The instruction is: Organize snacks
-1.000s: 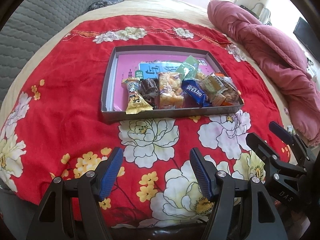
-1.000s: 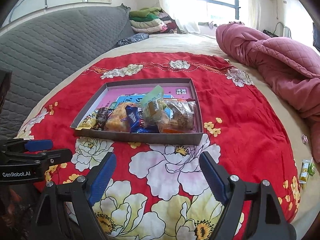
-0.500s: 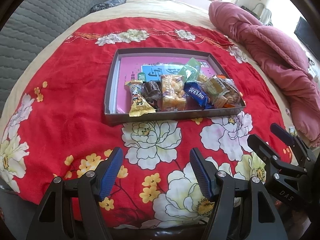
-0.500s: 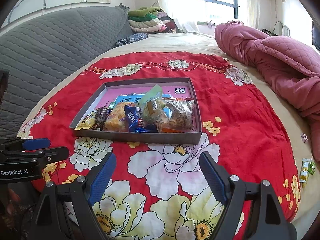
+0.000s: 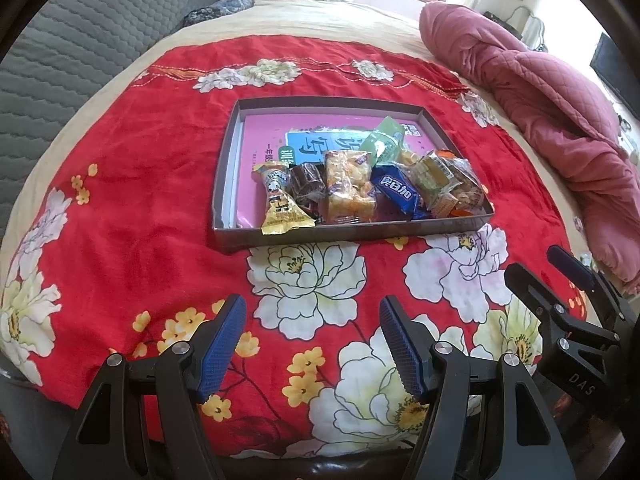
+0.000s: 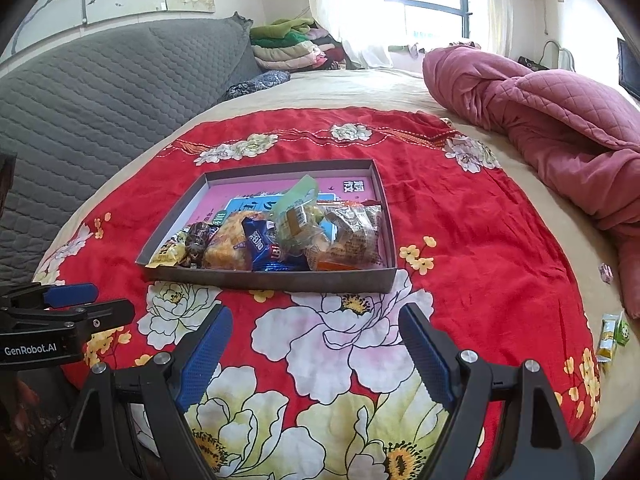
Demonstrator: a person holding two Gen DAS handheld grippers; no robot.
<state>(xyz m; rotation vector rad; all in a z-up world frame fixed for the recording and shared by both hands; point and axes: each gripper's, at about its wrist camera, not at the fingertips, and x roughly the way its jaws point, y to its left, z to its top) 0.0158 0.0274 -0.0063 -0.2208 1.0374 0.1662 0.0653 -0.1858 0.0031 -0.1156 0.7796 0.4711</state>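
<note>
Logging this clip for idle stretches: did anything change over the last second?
Only the viewpoints moved: in the left view the tray slid lower and looks nearer; in the right view it barely shifted. Nothing was gripped or released. Both the left claw and right claw stayed open and empty, and the snacks lie as before.

Red floral cloth (image 5: 132,184) on bed w/ pink quilt (image 6: 552,120), grey headboard (image 6: 100,92), folded clothes (image 6: 288,46).
</note>
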